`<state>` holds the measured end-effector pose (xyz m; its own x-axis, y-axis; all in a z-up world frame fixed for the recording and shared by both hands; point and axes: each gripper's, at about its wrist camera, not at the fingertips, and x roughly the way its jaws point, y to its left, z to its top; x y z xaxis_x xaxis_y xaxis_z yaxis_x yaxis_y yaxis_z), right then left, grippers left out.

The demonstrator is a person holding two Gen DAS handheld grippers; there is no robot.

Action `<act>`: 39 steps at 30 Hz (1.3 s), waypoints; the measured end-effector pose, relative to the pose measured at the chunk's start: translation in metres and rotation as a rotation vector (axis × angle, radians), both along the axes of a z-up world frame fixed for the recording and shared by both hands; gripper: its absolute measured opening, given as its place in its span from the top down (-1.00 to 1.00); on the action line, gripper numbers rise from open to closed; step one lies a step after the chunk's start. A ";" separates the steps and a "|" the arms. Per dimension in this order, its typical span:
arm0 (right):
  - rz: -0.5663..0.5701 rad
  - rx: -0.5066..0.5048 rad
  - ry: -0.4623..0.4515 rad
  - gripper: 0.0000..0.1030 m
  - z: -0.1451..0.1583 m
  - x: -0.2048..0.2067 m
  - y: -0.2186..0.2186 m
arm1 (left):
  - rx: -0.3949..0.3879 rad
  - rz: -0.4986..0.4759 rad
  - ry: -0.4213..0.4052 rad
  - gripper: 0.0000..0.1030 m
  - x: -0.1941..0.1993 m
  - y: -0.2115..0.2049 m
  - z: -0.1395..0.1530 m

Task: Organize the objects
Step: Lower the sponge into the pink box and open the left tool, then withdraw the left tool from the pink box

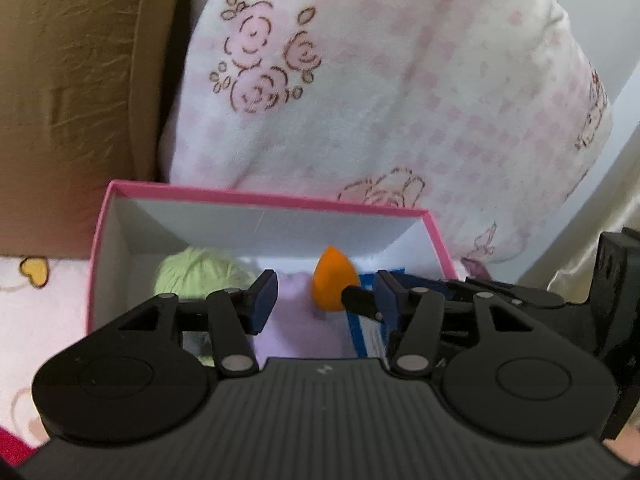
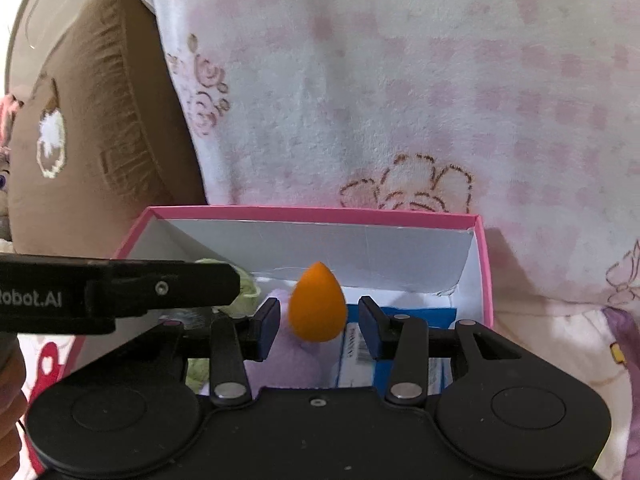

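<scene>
A pink box [image 1: 264,197] with white inner walls lies on the bedding, also seen in the right wrist view as the pink box [image 2: 320,213]. In it are a green yarn ball [image 1: 192,276], a lilac soft item [image 1: 300,320], a blue packet [image 2: 416,320] and an orange teardrop sponge [image 2: 318,304]. My right gripper [image 2: 319,322] is open around the sponge, with a small gap on each side. My left gripper [image 1: 325,298] hangs open over the lilac item, holding nothing. One of the right gripper's fingers [image 1: 358,300] shows beside the sponge [image 1: 334,284]. One of the left gripper's fingers [image 2: 192,284] reaches in over the yarn.
A white and pink floral blanket [image 1: 400,100] is bunched up right behind the box. A brown cushion [image 1: 68,92] stands to its left. The box rests on a printed bed sheet [image 1: 44,308]. A hand [image 2: 10,392] shows at the left edge.
</scene>
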<state>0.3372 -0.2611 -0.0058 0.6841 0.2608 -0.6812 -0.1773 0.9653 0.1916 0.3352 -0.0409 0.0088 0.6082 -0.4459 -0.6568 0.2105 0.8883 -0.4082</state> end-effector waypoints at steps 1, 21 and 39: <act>0.007 -0.003 -0.005 0.06 0.000 -0.004 0.001 | 0.003 0.001 0.009 -0.03 -0.003 0.001 0.000; -0.007 -0.007 0.084 0.61 -0.014 -0.015 0.008 | -0.009 0.037 0.021 -0.12 -0.052 0.018 0.009; 0.079 -0.007 -0.048 0.29 0.086 -0.181 0.020 | 0.167 0.111 0.022 -0.45 -0.156 0.032 0.053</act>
